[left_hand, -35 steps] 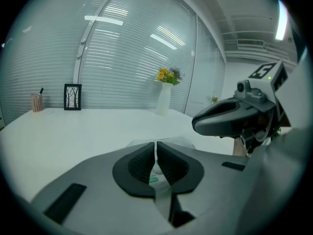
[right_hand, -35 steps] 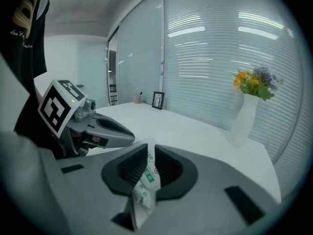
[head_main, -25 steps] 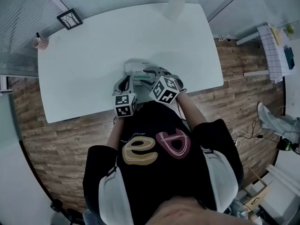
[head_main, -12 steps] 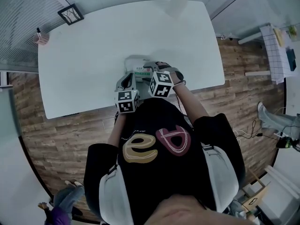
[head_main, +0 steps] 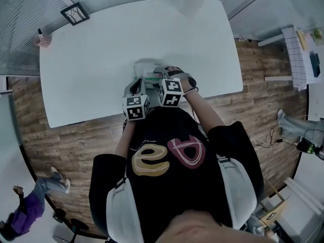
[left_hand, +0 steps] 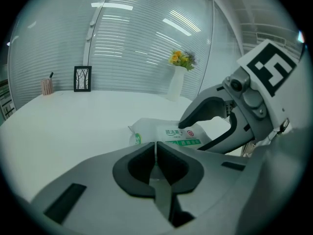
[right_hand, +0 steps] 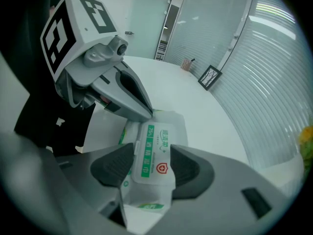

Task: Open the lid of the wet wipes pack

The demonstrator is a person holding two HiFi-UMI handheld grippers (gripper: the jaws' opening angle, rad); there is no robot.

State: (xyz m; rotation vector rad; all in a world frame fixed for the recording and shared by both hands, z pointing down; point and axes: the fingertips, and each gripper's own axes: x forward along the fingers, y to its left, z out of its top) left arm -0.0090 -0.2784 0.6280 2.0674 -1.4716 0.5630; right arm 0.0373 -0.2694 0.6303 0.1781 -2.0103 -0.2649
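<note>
The wet wipes pack, white with a green-printed flip lid, lies on the white table near its front edge. My right gripper points steeply down over it. Its jaws have just been opening and now stand wide, one pad on each side of the lid, not squeezing it. My left gripper is shut, and a thin strip of the pack's film edge shows between its pads. In the right gripper view its closed tips meet the pack's far edge. Both marker cubes sit close together in the head view.
A white vase with yellow flowers stands at the table's far edge. A black picture frame and a pink pen holder are at the far left. A person walks on the wooden floor at lower left.
The right gripper has rolled and sunk a little toward the pack, its cube now closer to the left one. A person has walked into view at lower left.
</note>
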